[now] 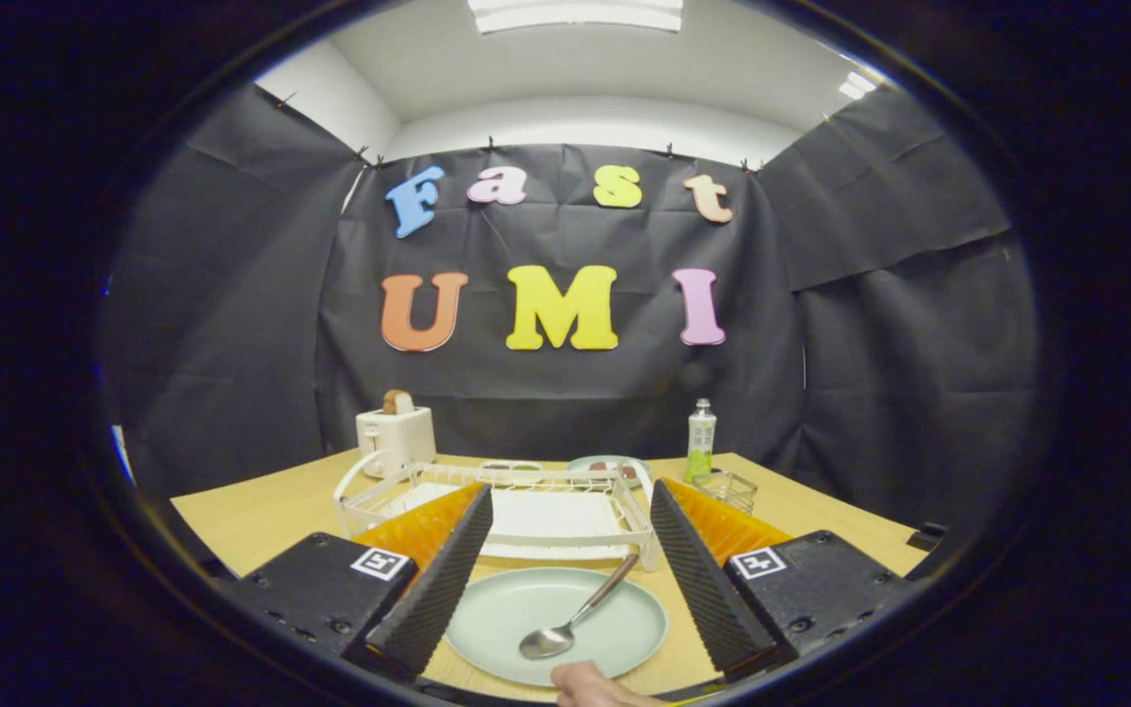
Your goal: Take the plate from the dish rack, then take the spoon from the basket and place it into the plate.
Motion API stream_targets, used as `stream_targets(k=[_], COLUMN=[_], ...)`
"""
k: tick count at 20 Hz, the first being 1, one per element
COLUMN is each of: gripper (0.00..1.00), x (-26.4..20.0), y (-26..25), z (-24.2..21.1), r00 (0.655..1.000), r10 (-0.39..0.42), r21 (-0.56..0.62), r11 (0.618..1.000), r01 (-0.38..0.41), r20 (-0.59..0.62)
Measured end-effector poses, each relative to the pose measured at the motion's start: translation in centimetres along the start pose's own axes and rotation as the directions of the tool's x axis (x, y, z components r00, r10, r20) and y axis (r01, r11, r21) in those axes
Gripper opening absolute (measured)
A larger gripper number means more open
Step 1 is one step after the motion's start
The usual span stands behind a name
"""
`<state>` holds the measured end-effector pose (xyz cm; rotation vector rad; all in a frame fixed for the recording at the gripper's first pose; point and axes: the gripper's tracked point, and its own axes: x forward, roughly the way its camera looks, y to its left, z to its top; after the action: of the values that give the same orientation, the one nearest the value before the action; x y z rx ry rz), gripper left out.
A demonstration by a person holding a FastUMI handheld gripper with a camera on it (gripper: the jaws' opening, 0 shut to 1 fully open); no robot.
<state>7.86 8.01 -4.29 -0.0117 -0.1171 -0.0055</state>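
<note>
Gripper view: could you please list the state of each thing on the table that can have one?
Claw: open, fingers apart either side of the plate, holding nothing.
Plate: flat on the table, in front of the dish rack.
Spoon: lying in the plate, handle resting over its rim.
Dish rack: no plate in it.
Toaster: bread sticking up from its slot.
Bottle: upright, capped.

gripper (565,579): two fingers spread wide apart, nothing between their pads
fingers (433,579): long wedges, black ribbed inner faces, orange ridged outer sides
blocks (325,594): black, boxy, one behind each finger, dark screws along the edges
markers (381,564): a white square tag with a black pattern on each block
</note>
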Motion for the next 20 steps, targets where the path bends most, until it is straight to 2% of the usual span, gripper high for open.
stream_targets(k=[6, 10, 20], gripper=[1.0, 1.0, 1.0], x=[-1.6, -2.6, -4.4], y=[0.5, 0.0, -1.3], z=[-0.3, 1.3, 1.9], r00=[0.997, 0.998, 0.996], r10=[0.02, 0.02, 0.036], r21=[0.002, 0.006, 0.028], r11=[1.0, 1.0, 0.999], r01=[-0.02, -0.019, -0.034], r20=[-0.071, -0.063, -0.087])
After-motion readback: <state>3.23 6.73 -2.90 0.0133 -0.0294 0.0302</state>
